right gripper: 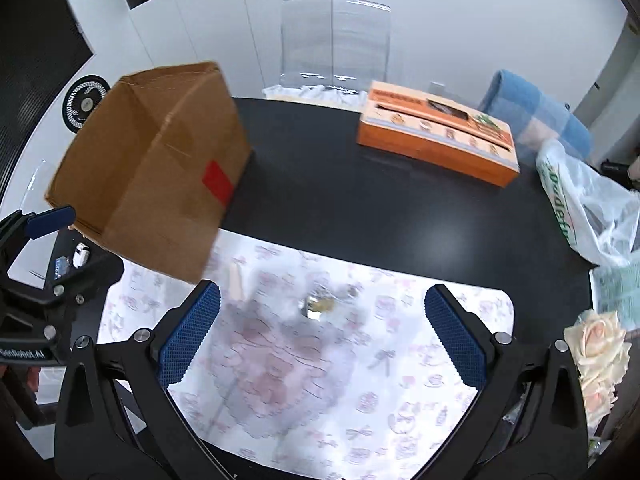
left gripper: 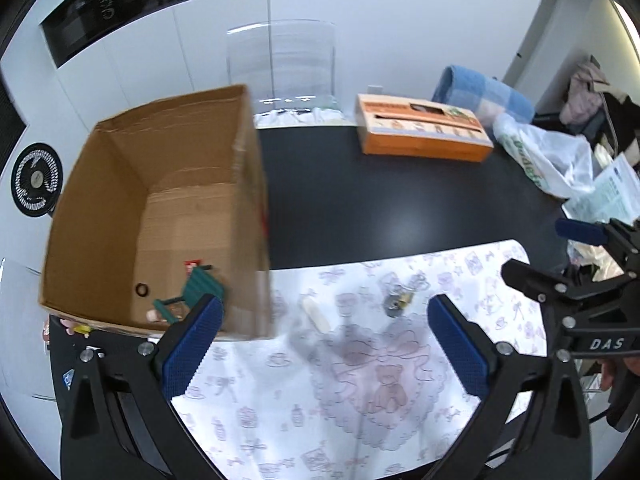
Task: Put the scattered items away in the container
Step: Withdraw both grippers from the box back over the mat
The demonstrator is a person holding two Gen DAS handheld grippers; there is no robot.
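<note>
An open brown cardboard box (left gripper: 120, 184) stands at the left of the black table; the right wrist view shows its outside (right gripper: 160, 184) with a red label. Inside lie a green toy bench (left gripper: 192, 292), a small black ring (left gripper: 142, 290) and other small bits. On the patterned white cloth (left gripper: 360, 380) lie a cream stick-shaped item (left gripper: 317, 314) and a small metal padlock with keys (left gripper: 400, 298), also seen as padlock (right gripper: 320, 304) and stick (right gripper: 236, 280). My left gripper (left gripper: 324, 344) is open above the cloth, nothing between its fingers. My right gripper (right gripper: 322, 336) is open too, empty.
An orange carton (left gripper: 424, 132) lies at the table's far side, with a blue towel (left gripper: 488, 96), a plastic bag (left gripper: 548, 156) and papers (left gripper: 608, 192) to the right. A clear chair (left gripper: 282, 64) stands behind. Cream fake roses (right gripper: 600, 356) sit at the right edge. A black fan (left gripper: 36, 180) stands left.
</note>
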